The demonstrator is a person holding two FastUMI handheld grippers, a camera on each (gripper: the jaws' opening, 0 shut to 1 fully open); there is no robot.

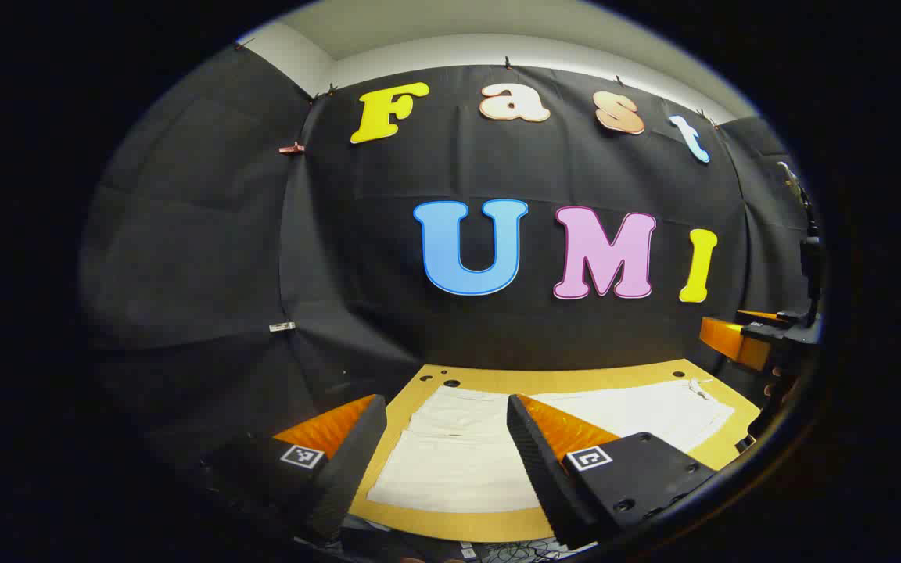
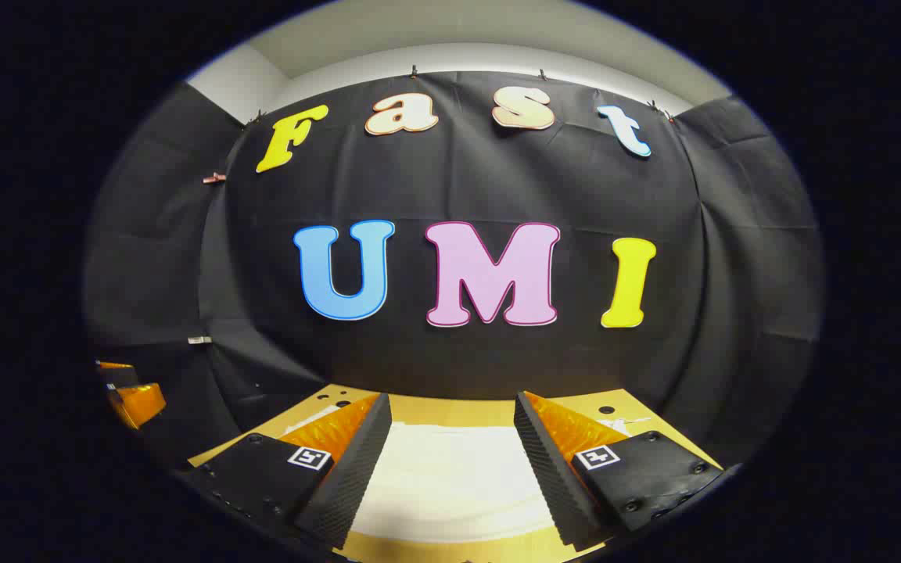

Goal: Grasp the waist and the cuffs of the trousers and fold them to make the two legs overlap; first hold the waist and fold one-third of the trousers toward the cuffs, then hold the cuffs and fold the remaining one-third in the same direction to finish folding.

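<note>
Hidden and cut-off parts

In the left gripper view the left gripper's (image 1: 446,414) right finger covers the middle of the trousers (image 1: 450,461); the right gripper (image 1: 755,344) is cut off at the edge. In the right gripper view the fingers hide both ends of the trousers.

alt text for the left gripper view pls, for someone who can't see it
White trousers lie spread flat on a tan wooden table, seen past the open left tool, whose two fingers hang above the near edge and touch nothing. At the right edge, the other tool hovers beside the table, in front of a black cloth wall.
</note>
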